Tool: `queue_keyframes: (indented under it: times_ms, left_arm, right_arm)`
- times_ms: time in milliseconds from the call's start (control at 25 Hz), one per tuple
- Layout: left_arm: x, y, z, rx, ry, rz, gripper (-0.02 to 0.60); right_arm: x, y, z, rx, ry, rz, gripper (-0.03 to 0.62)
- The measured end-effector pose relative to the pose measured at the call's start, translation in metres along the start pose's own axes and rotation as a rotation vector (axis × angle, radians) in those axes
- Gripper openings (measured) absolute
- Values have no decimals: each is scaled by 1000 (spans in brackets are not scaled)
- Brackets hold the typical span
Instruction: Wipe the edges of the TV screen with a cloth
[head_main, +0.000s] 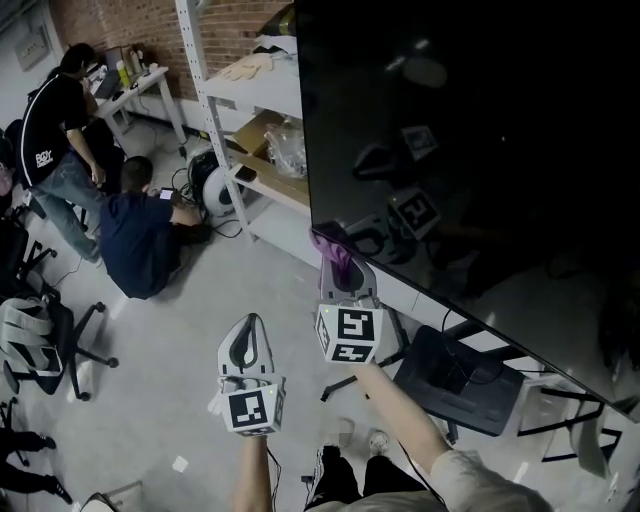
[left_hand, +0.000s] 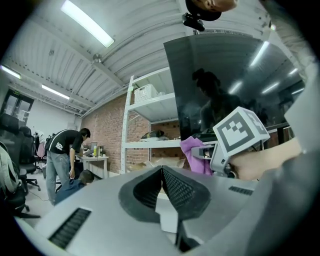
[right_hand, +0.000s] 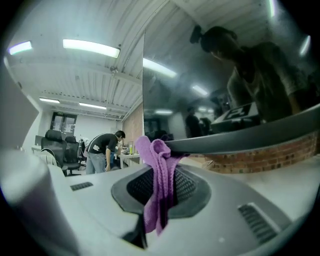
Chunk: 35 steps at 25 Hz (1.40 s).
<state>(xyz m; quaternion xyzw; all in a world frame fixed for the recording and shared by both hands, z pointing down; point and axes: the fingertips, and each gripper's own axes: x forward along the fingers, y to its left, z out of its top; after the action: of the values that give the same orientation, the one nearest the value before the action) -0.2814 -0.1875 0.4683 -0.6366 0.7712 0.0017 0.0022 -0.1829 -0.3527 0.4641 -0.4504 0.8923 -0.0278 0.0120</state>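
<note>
Two claws here: the right claw (right_hand: 161, 192) is clamped on the purple cloth (right_hand: 155, 150), pressed at the TV (head_main: 470, 130) bottom corner. The left claw (left_hand: 162, 186) is closed and empty. Looks like wiping's underway; next up is probably sliding along the edge.

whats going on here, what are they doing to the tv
A person holds a pair of tongs in each hand in front of a large dark TV screen. The right tongs are shut on a purple cloth, and the bunched top of the cloth sits against the screen's bottom edge near its corner. The left tongs are shut with nothing in them, held lower and away from the screen.
</note>
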Motion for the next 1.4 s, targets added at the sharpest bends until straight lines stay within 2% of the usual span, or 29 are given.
queue_keyframes:
  times_ms: [200,320,480,600,840,1080,1160,1240,1320,1400]
  left_arm:
    - [15,-29,0,28,9,-88,15]
    - [25,-53,5,16,1,-148,15]
    - [36,-120,7,-6,-5,-262,15]
    - [40,-172,11,-13,-11,-369,15]
    - [47,-215,9,-36,-6,-522,15]
    - [11,-376,2,-17,8,-763,15]
    - [4,-408,0,-24,15,-815,15]
    - [0,-416,0,-23,21,-862,15]
    - [-6,-418,1,-24,25,-904,15]
    - [-19,-431,3,-27,28,-941,15]
  right_arm:
    - [-33,-34,5,-38,-10,-70,54]
    - [-55,-54,10,-80,-18,-107,54]
    - [-101,-101,15,-126,-17,-168,54]
    - [-141,-134,17,-113,-13,-245,54]
    - [-183,-158,16,-81,-5,-375,54]
    - [-305,-270,20,-73,-22,-596,54]
    - [-332,-294,20,-72,-20,-660,54]
    - [-343,-299,22,-66,-21,-709,54]
    - [-345,-290,27,-75,-24,-707,54]
    - [-346,-274,33,-133,-14,-643,55]
